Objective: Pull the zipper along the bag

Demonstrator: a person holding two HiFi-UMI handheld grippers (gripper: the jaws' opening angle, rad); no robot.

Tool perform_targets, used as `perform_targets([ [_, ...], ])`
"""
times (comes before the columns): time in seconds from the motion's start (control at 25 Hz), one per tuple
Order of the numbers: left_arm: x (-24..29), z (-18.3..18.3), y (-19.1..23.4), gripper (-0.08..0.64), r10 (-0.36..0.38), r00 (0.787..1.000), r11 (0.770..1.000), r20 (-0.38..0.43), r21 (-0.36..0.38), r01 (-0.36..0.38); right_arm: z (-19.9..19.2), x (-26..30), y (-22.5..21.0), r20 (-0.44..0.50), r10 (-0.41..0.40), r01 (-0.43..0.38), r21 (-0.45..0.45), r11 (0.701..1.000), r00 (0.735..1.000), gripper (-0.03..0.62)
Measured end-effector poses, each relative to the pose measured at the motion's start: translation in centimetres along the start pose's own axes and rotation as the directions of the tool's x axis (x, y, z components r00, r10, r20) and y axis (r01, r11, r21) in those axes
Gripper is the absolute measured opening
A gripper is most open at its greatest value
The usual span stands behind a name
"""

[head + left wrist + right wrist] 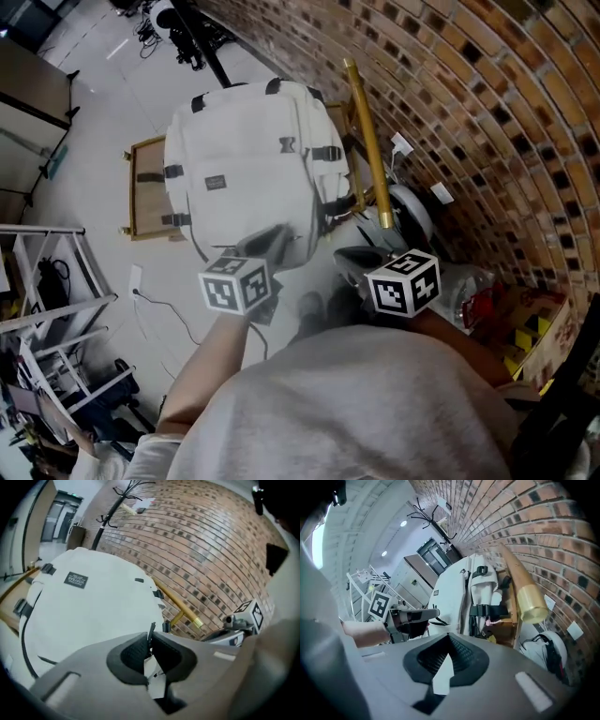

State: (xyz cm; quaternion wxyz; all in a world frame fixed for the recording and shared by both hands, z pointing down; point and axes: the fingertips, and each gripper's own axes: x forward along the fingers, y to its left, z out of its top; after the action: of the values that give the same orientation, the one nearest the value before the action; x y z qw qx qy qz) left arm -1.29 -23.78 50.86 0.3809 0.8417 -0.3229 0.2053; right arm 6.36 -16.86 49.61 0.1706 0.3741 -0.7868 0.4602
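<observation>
Both jaws of the left gripper [149, 641] pinch the thin dark zipper pull [151, 629] near their tips. That shallow hold could slip under a sideways tug, and the unbraced bag [93, 606] may drag along, since the right gripper [449, 656] is closed on nothing, clear of it. The white bag spreads ahead and left of the jaws.

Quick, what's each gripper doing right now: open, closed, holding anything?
Left gripper: closed on a thin dark tab, apparently the zipper pull of the white bag.
Right gripper: closed, empty.
</observation>
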Motion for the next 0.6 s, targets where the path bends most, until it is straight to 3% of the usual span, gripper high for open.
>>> perform_targets([
  [0.08,-0.4,0.0,0.0,0.032,0.004,1.000,1.000,0.021,-0.028,-0.003,0.4,1.1,0.1,-0.018,0.000,-0.001,-0.032,0.999,1.000,0.000],
  [0.32,-0.7,-0.3,0.7,0.032,0.024,0.999,1.000,0.033,-0.007,-0.024,1.9,4.8,-0.4,-0.044,0.012,-0.015,-0.055,0.998,0.999,0.010],
  [0.36,-0.7,-0.3,0.8,0.032,0.026,0.999,1.000,0.038,-0.013,-0.025,2.2,5.3,-0.5,-0.047,0.020,-0.022,-0.049,0.999,0.999,0.096],
  [0.4,-0.8,-0.3,0.8,0.032,0.028,0.999,0.999,0.042,-0.018,-0.027,2.5,5.8,-0.6,-0.045,0.023,-0.025,-0.042,0.999,0.999,0.120],
  [0.6,-1.2,-0.3,1.0,0.032,0.029,0.998,0.999,0.059,-0.034,-0.027,3.1,7.6,-1.4,-0.059,0.020,-0.022,-0.022,1.000,0.998,0.153],
])
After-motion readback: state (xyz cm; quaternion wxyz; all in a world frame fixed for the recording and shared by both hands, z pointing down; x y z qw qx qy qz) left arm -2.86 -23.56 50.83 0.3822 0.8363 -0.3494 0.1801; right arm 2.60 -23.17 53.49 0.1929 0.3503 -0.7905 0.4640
